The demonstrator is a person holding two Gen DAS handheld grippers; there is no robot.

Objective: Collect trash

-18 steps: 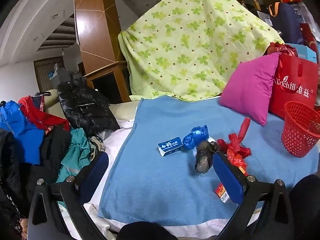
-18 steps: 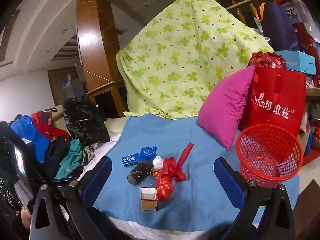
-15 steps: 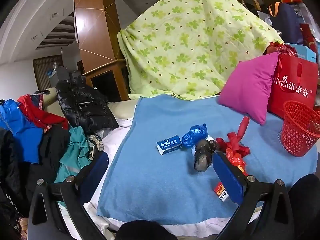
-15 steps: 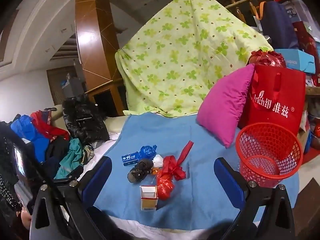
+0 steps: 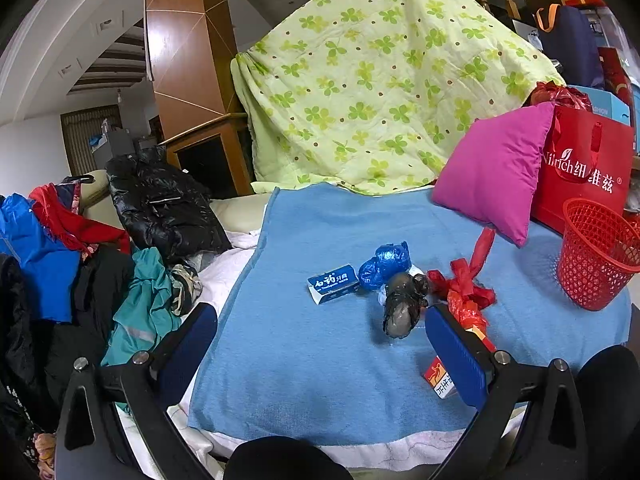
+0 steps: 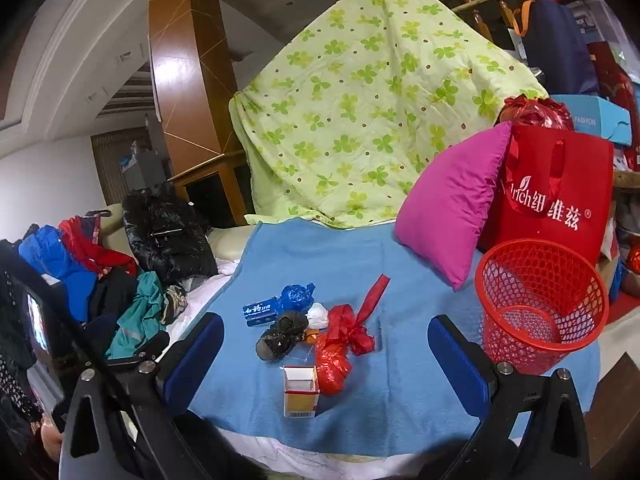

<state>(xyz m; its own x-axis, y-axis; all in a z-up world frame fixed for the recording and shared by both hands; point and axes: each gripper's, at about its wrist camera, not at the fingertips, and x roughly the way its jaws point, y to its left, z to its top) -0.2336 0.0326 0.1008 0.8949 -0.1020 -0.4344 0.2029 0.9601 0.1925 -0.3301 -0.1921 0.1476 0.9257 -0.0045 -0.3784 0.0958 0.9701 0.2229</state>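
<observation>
1. The left hand-held gripper [image 5: 320,344] hangs with its jaws spread wide and nothing between them; the trash lies ahead on the blue blanket [image 5: 312,360], toward its right finger.
2. The right hand-held gripper [image 6: 325,356] is likewise wide open and empty, with the trash between and just beyond its fingers.
3. Counted: one blue toothpaste box [image 5: 333,283], one crumpled blue bag [image 5: 385,266], one dark bag bundle [image 5: 401,309], one red plastic bag [image 6: 333,362] with a ribbon, one white wad [image 6: 319,315], and one open yellow-and-white carton [image 6: 301,391] standing nearest the right hand-held gripper.
4. All lie clustered and touching or nearly so (the toothpaste box sits just left of the blue bag).
5. One red mesh basket [image 6: 540,304] stands upright at the blanket's right edge, well apart from the pile, beside one pink pillow [image 6: 452,208] and one red paper bag [image 6: 560,200].
6. In the left view the carton [image 5: 440,380] is mostly hidden behind the right finger, and the basket [image 5: 596,256] is cut off at the frame's edge.
7. A small orange bit under the red bag is too hidden to make out.
</observation>
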